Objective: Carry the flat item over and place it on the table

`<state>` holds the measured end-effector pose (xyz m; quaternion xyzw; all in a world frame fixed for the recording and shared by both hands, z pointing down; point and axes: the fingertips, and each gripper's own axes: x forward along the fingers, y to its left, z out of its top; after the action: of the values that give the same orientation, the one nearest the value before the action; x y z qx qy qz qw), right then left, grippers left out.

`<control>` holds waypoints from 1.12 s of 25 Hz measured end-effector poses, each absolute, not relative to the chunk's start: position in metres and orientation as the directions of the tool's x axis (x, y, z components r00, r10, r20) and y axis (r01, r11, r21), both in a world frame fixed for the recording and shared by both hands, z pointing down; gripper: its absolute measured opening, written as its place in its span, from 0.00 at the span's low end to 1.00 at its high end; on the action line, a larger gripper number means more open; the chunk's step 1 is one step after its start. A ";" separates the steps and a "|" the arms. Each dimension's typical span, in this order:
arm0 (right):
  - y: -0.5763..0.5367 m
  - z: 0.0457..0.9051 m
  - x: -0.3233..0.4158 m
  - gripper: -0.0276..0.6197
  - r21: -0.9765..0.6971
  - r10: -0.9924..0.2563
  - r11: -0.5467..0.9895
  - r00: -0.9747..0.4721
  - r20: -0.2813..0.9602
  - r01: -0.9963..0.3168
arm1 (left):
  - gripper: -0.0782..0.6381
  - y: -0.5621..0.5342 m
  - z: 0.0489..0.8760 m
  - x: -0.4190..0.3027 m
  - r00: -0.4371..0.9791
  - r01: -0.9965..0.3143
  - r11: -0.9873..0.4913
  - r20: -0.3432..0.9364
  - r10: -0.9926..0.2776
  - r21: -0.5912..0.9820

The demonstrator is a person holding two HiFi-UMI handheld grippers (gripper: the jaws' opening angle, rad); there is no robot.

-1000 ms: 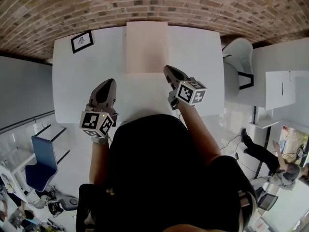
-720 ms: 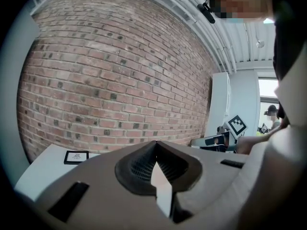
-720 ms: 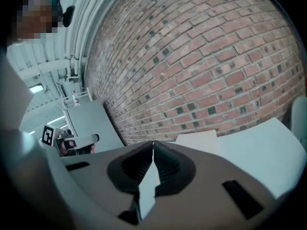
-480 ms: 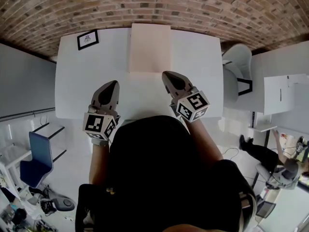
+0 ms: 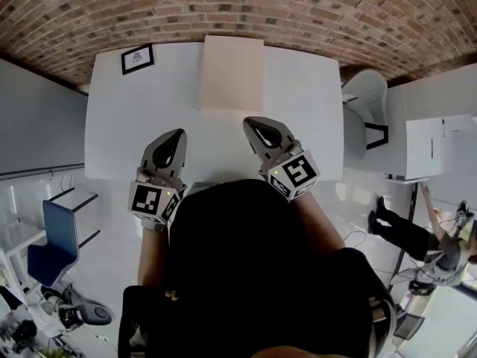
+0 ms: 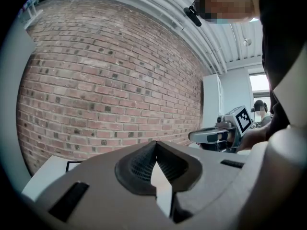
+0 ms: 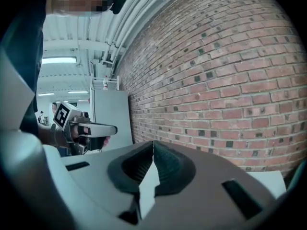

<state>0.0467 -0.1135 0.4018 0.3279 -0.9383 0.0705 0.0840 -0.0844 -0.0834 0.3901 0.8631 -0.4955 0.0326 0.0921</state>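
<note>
Nearby: framed pic (image 5: 138, 58) L of flat item (image 5: 232, 73), chair (image 5: 364, 99) R

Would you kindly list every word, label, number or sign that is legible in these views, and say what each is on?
No readable words or numbers anywhere.
Framed picture on the table: dark print, too small to read.
Cubes on the left gripper and right gripper: square marker patterns only, no letters.
Flat item: blank.

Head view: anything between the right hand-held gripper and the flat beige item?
Nothing. In the head view, only a bare strip of white table separates the right hand-held gripper from the flat beige item, which lies flat on the tabletop.
</note>
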 end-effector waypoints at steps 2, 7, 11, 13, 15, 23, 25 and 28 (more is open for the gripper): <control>-0.110 0.401 0.046 0.06 -0.059 -0.598 0.782 -0.773 0.210 -0.621 | 0.12 -0.080 0.388 -0.081 0.509 -0.861 -0.498 0.151 -0.848 0.104; -0.106 0.402 0.044 0.06 -0.053 -0.590 0.788 -0.777 0.218 -0.613 | 0.12 -0.075 0.388 -0.079 0.501 -0.865 -0.492 0.152 -0.852 0.096; -0.103 0.403 0.043 0.06 -0.044 -0.590 0.788 -0.774 0.231 -0.614 | 0.11 -0.071 0.384 -0.076 0.511 -0.859 -0.504 0.132 -0.849 0.084; -0.102 0.403 0.044 0.06 -0.043 -0.595 0.784 -0.770 0.232 -0.619 | 0.11 -0.070 0.384 -0.075 0.514 -0.858 -0.507 0.131 -0.847 0.085; -0.103 0.403 0.046 0.06 -0.044 -0.600 0.780 -0.766 0.230 -0.625 | 0.11 -0.070 0.385 -0.073 0.519 -0.855 -0.514 0.137 -0.844 0.073; -0.105 0.404 0.046 0.06 -0.044 -0.604 0.777 -0.764 0.227 -0.628 | 0.11 -0.069 0.384 -0.064 0.563 -0.826 -0.552 0.137 -0.815 0.115; -0.106 0.404 0.045 0.06 -0.042 -0.605 0.777 -0.763 0.229 -0.628 | 0.11 -0.069 0.380 -0.060 0.589 -0.807 -0.573 0.125 -0.799 0.138; -0.107 0.404 0.047 0.06 -0.041 -0.608 0.774 -0.761 0.226 -0.631 | 0.11 -0.068 0.378 -0.054 0.613 -0.789 -0.599 0.126 -0.780 0.136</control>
<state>0.0466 -0.1069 0.4039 0.3309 -0.9365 0.0575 0.1003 -0.0540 -0.0678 0.3782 0.8937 -0.4390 0.0268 0.0892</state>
